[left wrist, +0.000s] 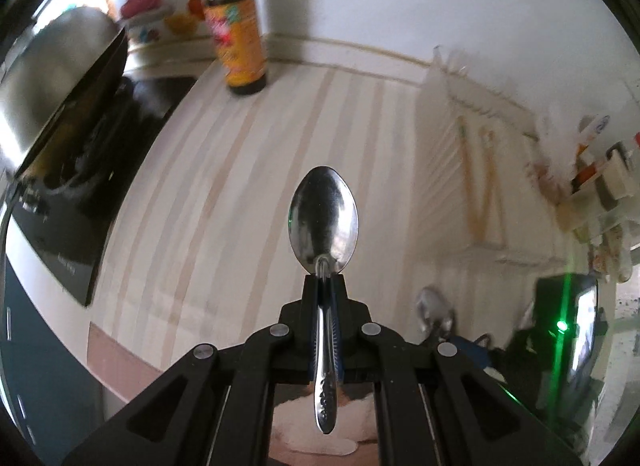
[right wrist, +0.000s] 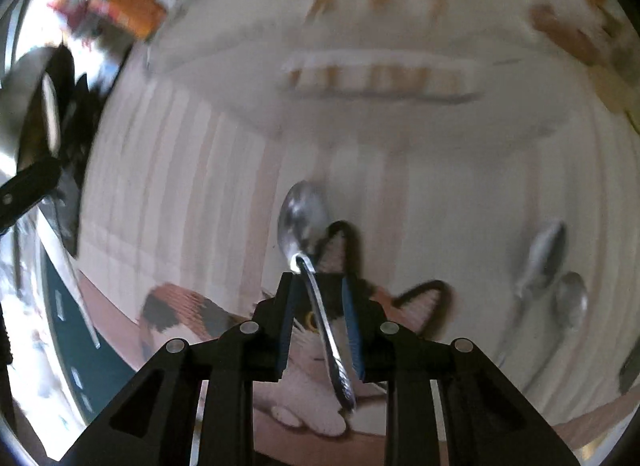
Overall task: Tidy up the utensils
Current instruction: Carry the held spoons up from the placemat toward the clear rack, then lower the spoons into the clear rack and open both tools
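Note:
My left gripper (left wrist: 324,278) is shut on a steel spoon (left wrist: 323,217). Its bowl sticks out ahead of the fingertips and its handle runs back between the pads, above the striped tablecloth (left wrist: 240,193). In the right wrist view my right gripper (right wrist: 318,280) has its jaws apart. A second spoon (right wrist: 300,225) lies slanted in the gap, with space beside its handle and neither pad pressing on it. Two more spoons (right wrist: 540,258) (right wrist: 572,302) lie on the cloth to the right. A white utensil tray (left wrist: 480,169) holding chopsticks stands at the right, and shows blurred ahead of the right gripper (right wrist: 380,77).
A brown bottle (left wrist: 240,33) stands at the back by the wall. A black stove top (left wrist: 80,185) with a metal pot (left wrist: 52,77) fills the left. A cat picture (right wrist: 320,346) marks the mat's near edge. A blurred spoon (left wrist: 434,312) shows low on the right.

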### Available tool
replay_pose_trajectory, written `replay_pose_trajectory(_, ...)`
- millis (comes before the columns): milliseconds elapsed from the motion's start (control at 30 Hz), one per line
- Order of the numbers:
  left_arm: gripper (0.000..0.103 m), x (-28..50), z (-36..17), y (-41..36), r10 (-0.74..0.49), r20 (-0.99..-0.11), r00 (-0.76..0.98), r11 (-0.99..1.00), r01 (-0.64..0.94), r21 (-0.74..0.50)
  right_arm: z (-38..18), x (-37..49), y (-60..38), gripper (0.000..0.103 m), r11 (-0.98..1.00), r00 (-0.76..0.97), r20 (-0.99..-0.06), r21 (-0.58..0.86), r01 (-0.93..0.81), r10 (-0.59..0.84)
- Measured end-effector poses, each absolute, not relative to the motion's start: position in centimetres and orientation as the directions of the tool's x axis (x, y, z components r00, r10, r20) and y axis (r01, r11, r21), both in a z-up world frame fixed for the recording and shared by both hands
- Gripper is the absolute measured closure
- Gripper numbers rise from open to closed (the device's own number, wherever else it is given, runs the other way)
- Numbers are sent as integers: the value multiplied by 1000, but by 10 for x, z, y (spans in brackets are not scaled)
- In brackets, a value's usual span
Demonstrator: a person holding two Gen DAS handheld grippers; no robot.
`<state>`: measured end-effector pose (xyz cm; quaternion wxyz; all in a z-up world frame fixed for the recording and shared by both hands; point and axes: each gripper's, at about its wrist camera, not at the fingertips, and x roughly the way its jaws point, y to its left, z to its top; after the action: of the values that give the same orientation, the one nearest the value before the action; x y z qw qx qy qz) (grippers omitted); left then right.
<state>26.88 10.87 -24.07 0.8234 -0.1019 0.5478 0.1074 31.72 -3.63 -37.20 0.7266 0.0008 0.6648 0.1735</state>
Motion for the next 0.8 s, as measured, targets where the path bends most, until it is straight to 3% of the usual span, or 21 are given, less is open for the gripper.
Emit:
replay_pose_trajectory(33, 99, 264, -245, 110, 68, -926, 370, 954, -295, -48, -371, 315, -31, 80, 943, 92, -968, 204, -262, 235)
replay_pose_trajectory(100, 99, 257, -251, 112, 63, -930, 361, 951, -306, -54, -373, 311, -24, 96, 950, 122, -975, 148, -274, 188)
replay_pose_trajectory(300, 99, 244, -249, 115, 50, -928, 370, 946, -315, -75, -366, 293, -36, 101, 961, 153, -968, 163, -224, 200)
replay_pose_trajectory(467, 99, 241, -230, 104, 16, -915, 404, 954, -281, -107, -329, 278, -64, 101, 956, 193, -945, 231, -178, 265)
replay_pose_trajectory(800, 99, 298, -139, 55, -195, -834, 516, 954, -98, -283, -197, 317, -141, 101, 882, 393, -796, 461, -99, 460)
